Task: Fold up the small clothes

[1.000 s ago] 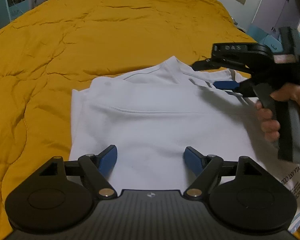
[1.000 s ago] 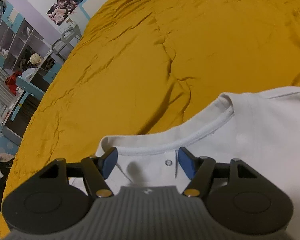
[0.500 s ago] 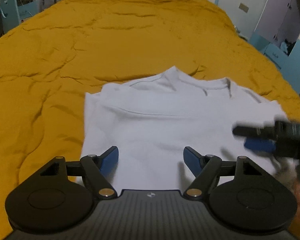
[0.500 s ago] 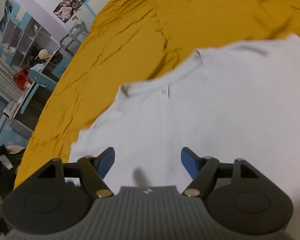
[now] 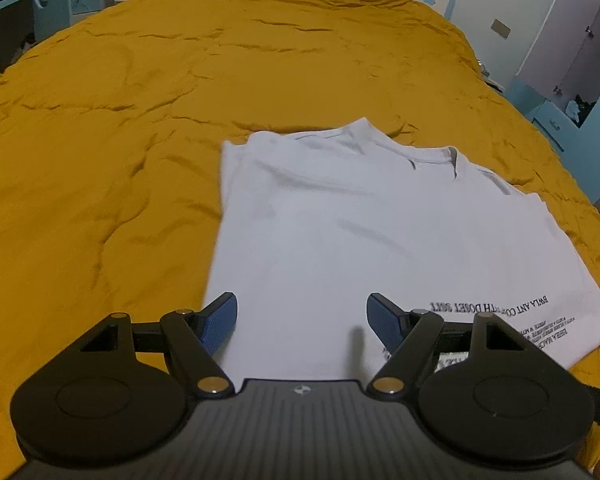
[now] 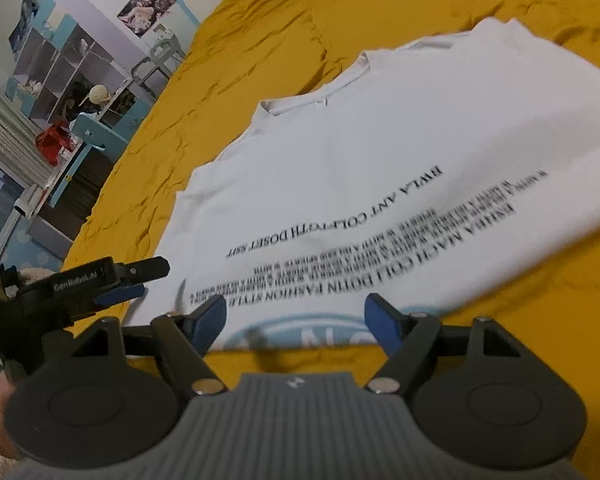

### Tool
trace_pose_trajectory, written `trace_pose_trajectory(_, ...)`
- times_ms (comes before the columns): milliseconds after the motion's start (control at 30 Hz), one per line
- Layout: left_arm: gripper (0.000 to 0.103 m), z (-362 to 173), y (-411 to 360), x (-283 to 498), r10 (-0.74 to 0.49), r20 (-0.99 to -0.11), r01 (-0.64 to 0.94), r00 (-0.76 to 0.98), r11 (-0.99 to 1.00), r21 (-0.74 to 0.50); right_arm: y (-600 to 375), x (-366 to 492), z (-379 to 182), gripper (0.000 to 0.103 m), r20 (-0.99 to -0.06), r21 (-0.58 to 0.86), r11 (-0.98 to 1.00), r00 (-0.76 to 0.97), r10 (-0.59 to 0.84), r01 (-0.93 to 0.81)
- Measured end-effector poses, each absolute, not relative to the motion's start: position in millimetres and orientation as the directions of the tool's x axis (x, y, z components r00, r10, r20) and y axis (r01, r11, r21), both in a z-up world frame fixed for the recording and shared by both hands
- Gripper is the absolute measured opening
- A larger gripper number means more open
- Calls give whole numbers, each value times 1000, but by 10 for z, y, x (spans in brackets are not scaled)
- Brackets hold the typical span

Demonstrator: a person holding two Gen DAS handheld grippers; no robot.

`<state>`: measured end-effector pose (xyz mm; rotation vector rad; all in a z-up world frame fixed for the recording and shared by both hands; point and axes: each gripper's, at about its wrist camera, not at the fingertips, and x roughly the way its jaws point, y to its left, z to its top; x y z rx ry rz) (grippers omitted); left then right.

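Withdrawn toward 6 o'clock since earlier frame: right gripper (image 6: 294,316), left gripper (image 5: 302,316); both spread wide, empty; pinch white t-shirt (image 5: 380,232) hem corners, fold toward 12 o'clock over yellow quilt (image 5: 140,120).

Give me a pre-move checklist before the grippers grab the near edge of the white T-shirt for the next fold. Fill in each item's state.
1. Left gripper open, nothing between its fingers: ok.
2. Right gripper open, nothing between its fingers: ok.
3. White T-shirt lying flat on the yellow quilt, collar at the far end: ok.
4. Left side of the shirt already folded in, giving a straight edge: ok. Right side: cannot tell.
5. Near edge within both grippers' view: ok; the printed text sits close to the right gripper.
6. Grippers apart from each other: ok; the left one shows off to the side in the right wrist view, not touching.
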<state>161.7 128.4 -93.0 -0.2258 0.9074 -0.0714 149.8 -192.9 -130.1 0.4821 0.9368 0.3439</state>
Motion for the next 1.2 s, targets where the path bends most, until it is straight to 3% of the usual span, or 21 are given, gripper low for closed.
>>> trace_pose_trajectory(167,87,-817,1448,1485,-130,-770,-53,624,977,-208,-1934,1506,-1266,72,-677,523,848,562,475,-88)
trace_pose_trajectory(367,87,-614,1720,1476,-103,-760,-69,642,979,-191,-1338,1410,-970,73,-678,252,890,587,442,-380)
trace_pose_trajectory(600,87,-574,1908,1539,-107,-748,-62,655,979,-195,-481,1195,-1005,72,-686,-34,766,572,449,-642)
trace_pose_trajectory(800,87,-633,2036,1607,-129,-766,-61,629,975,-213,-65,1144,-1239,72,-702,-138,695,564,434,-706)
trace_pose_trajectory(967,87,-762,2134,1738,-186,-777,-65,601,958,-280,181,1054,-1324,76,-646,-299,647,648,405,-702)
trace_pose_trajectory(1200,85,-1010,2222,2087,-271,-800,-64,536,931,-358,420,1123,-1353,76,-630,-360,612,667,398,-705)
